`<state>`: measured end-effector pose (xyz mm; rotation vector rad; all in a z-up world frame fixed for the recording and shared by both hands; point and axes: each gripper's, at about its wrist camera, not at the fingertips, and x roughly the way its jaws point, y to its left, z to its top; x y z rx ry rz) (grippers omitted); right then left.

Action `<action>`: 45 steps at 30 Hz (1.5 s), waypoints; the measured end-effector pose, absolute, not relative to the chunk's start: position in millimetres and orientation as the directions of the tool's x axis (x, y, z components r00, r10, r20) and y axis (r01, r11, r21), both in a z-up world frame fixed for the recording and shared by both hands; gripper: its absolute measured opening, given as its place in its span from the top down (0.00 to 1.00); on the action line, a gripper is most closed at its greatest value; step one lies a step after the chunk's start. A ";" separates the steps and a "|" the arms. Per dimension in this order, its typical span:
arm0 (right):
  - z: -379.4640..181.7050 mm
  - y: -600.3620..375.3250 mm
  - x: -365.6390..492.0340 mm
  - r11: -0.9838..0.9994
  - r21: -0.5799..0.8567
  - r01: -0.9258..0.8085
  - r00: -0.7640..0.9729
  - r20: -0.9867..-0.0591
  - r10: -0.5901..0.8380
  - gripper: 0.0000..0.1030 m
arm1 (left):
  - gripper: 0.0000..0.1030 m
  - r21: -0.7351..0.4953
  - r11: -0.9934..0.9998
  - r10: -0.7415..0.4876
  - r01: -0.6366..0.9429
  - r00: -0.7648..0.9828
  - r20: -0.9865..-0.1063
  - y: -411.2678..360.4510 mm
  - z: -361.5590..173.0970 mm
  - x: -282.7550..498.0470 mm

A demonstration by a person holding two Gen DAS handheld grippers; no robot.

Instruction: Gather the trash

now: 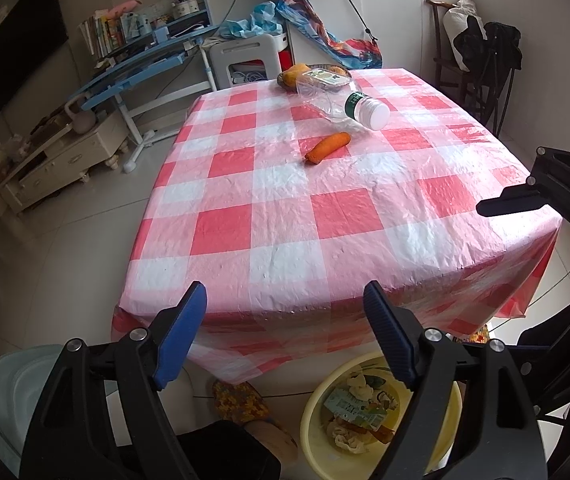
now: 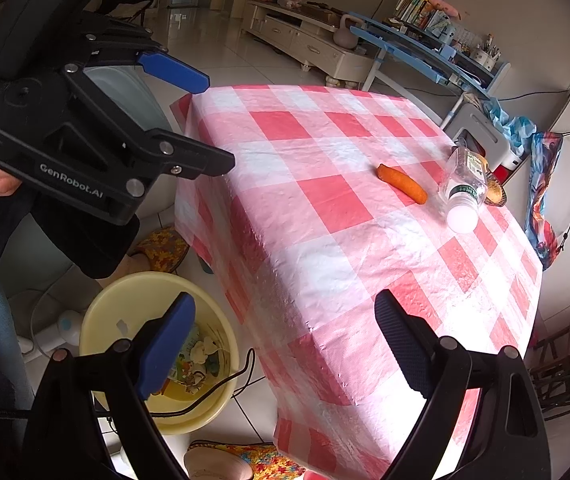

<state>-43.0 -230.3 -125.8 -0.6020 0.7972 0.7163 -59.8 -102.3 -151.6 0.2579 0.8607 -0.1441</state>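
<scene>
You held both grippers up over the near edge of the table (image 1: 325,216), and neither one had anything in it. Your left gripper (image 1: 285,312) had its blue pads wide apart, with only the red and white checked cloth (image 2: 325,200) showing between them. Your right gripper (image 2: 285,320) was spread wide too, and empty. An orange carrot (image 1: 327,147) lay on the cloth near the middle of the table. Just behind it, an empty clear plastic bottle (image 1: 341,100) with a white cap lay on its side. On the floor by the table sat a yellow bucket (image 2: 97,320) with wrappers and crumpled paper inside. Your slipper (image 2: 245,460) showed beside it.
</scene>
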 end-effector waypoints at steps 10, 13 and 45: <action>-125.7 -230.3 -42.8 0.608 -0.215 -0.764 0.492 -0.803 0.335 0.15 | 0.24 0.166 0.959 -0.023 0.231 0.645 -0.764 -103.1 -151.5 -59.3; -125.9 -229.8 -43.0 0.608 -0.215 -0.764 0.492 -0.804 0.334 0.15 | 0.24 0.166 0.959 -0.023 0.231 0.645 -0.764 -103.3 -151.6 -59.1; -129.1 -228.4 -43.0 0.604 -0.225 -0.765 0.495 -0.805 0.328 0.14 | 0.23 0.154 0.959 -0.035 0.238 0.638 -0.769 -104.9 -152.0 -55.8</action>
